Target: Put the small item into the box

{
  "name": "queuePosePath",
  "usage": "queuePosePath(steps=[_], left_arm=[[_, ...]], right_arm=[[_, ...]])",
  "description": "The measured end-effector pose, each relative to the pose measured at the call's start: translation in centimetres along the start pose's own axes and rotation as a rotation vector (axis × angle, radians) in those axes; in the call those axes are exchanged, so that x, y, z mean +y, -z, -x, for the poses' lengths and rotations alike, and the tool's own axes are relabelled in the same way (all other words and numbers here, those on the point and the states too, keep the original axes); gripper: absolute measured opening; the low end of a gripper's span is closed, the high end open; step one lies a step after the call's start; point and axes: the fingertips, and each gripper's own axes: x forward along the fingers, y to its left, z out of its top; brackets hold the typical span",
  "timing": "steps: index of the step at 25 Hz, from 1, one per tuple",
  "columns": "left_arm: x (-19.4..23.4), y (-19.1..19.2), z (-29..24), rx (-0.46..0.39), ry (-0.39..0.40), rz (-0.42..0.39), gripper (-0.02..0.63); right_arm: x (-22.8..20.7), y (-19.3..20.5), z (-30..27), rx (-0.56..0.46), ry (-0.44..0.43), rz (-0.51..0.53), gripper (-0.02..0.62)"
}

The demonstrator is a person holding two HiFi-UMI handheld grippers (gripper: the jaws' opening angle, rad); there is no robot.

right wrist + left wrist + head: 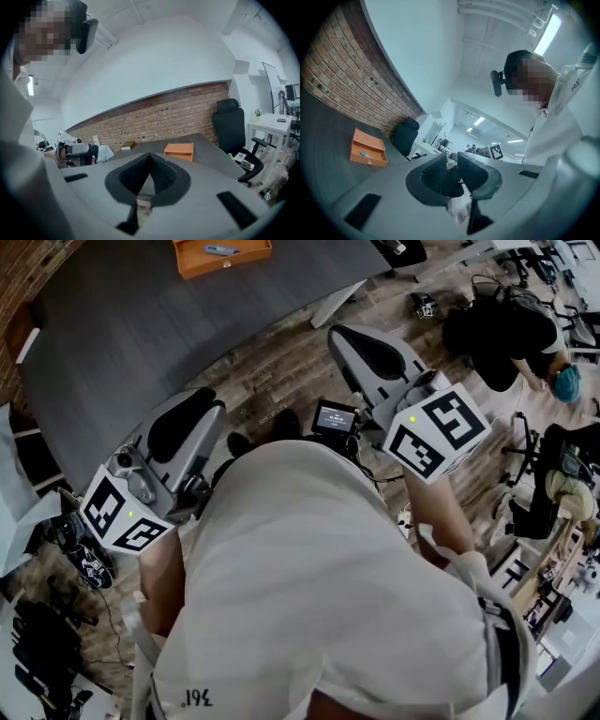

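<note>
The small item (222,250), a grey-blue piece, is seen lying inside the orange box (202,268), which stands open-topped at the far edge of the dark grey bench (141,324). In the left gripper view the same box (368,161) is shown as a shallow tray with the item (365,154) resting on its floor.

Neither tool is held near the box. Both are kept close to the person's white shirt (319,587), above the wooden floor (281,371) and well apart from the bench.

The left tool (451,164) is released: its ribbed pads (433,171) are parted by a narrow gap, and nothing is gripped between them; only dark background shapes are seen through the gap. The right tool (150,157) is clenched, its two pads met at the tips with nothing caught between them.

From the right gripper view the box (179,151) is seen on the bench before a brick wall (178,112), with a black office chair (232,124) at the bench's end.
</note>
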Motion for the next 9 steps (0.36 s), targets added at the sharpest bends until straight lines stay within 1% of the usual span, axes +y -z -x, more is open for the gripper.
queuePosePath(steps=[3, 9], left_arm=[[0.0, 0.3, 0.2, 0.003, 0.007, 0.006, 0.075], [-1.3, -0.5, 2.8, -0.003, 0.018, 0.004, 0.075]], right_arm=[[0.2, 0.6, 0.0, 0.009, 0.004, -0.005, 0.012], [3.4, 0.3, 0.3, 0.012, 0.001, 0.008, 0.012]])
